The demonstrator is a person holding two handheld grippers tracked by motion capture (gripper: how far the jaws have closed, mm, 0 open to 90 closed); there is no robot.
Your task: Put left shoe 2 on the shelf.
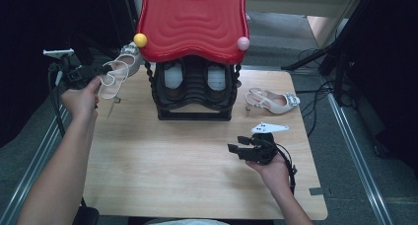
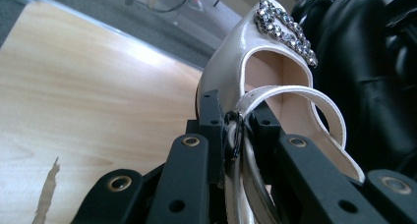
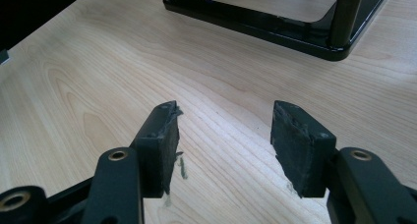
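A cream slingback heel (image 1: 120, 71) with a rhinestone buckle hangs in the air at the left of the black shoe rack (image 1: 194, 111). My left gripper (image 1: 104, 70) is shut on its heel strap. In the left gripper view the jaws pinch the strap (image 2: 275, 94) at the gripper (image 2: 235, 130), with the shoe's toe (image 2: 236, 52) pointing away beside the rack (image 2: 364, 76). The matching heel (image 1: 272, 101) lies on its side on the table, right of the rack. My right gripper (image 1: 235, 144) stands open low over the table's front right, nothing between its fingers (image 3: 223, 135).
The rack has a wavy red top (image 1: 192, 18) with a yellow knob (image 1: 140, 39) and a pink knob (image 1: 243, 43). Its black base (image 3: 275, 22) stands ahead of the right gripper. The wooden table (image 1: 172, 161) ends at rails on both sides; cables lie on the floor at right.
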